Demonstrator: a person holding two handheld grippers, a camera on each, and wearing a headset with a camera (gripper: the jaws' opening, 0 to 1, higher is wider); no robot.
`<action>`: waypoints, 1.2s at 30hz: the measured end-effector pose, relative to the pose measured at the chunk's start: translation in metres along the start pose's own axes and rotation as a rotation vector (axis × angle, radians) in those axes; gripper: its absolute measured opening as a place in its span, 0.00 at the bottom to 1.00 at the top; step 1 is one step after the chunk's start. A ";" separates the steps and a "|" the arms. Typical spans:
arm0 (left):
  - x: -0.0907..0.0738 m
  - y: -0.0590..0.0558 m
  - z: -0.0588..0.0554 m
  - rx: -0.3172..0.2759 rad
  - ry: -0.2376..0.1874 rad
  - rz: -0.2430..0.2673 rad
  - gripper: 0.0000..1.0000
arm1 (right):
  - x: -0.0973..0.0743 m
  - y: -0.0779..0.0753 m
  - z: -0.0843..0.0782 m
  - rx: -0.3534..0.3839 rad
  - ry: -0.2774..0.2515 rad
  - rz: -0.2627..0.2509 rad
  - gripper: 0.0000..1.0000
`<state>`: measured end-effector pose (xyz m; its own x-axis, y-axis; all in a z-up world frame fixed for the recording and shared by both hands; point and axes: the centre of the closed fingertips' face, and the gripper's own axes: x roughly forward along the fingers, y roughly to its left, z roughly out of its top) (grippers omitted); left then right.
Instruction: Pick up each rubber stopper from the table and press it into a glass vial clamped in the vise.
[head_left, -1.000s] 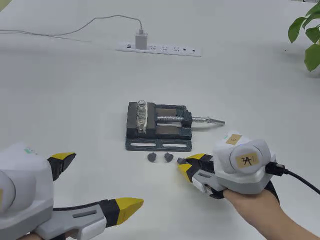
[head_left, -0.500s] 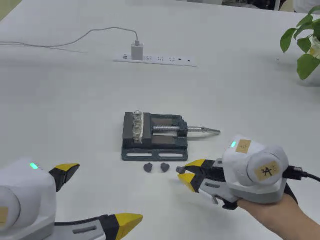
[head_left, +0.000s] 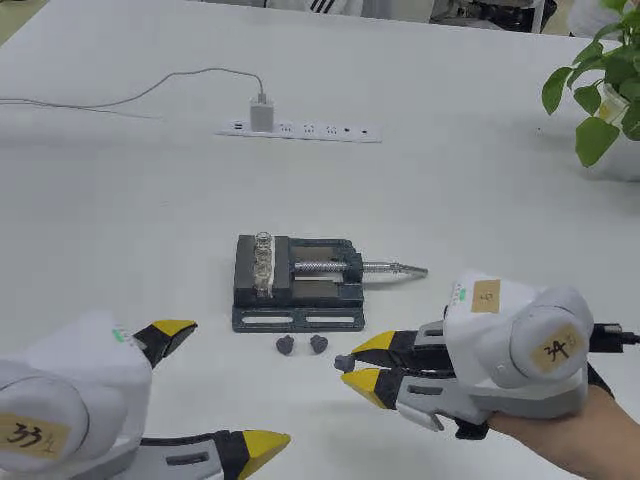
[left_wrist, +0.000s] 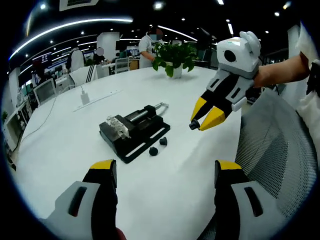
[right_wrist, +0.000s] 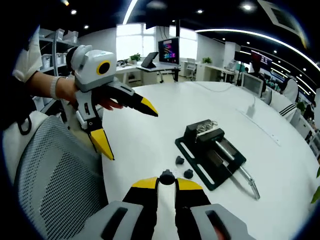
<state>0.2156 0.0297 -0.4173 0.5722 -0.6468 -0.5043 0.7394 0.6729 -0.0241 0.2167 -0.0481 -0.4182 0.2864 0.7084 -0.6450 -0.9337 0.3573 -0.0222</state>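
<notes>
Held in the person's right hand, the right gripper (head_left: 348, 366) shows in the head view with its yellow jaws almost together, pinching a small dark rubber stopper (head_left: 343, 361). On the white table (head_left: 130, 220) lie two loose dark stoppers (head_left: 285, 345), just in front of the black metal vise (head_left: 300, 292). The vise lies long from left to right, and its screw points right. Clear glass vials (head_left: 263, 262) stand upright in a row at its left end. The left gripper (head_left: 220, 388) is spread wide and holds nothing. Bare table lies all round the vise.

The left gripper view shows the pinched stopper up above the table, apart from the vise, and adds a grey mesh chair (left_wrist: 280, 150) by the table's edge.

The right gripper view shows the stopper's round top between the two tips. Which way its thin end points is too small to tell.
</notes>
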 end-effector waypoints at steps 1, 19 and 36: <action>0.002 -0.001 0.000 0.026 0.003 -0.017 0.78 | -0.001 0.002 0.001 -0.012 0.006 0.007 0.08; 0.018 -0.043 0.007 0.373 0.047 -0.227 0.50 | -0.002 0.028 0.002 -0.133 0.094 0.126 0.08; 0.024 -0.059 0.017 0.479 0.054 -0.349 0.22 | 0.003 0.037 0.002 -0.163 0.115 0.167 0.08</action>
<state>0.1917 -0.0321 -0.4130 0.2568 -0.7729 -0.5802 0.9655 0.1784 0.1897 0.1829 -0.0317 -0.4194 0.1075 0.6725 -0.7322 -0.9910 0.1317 -0.0245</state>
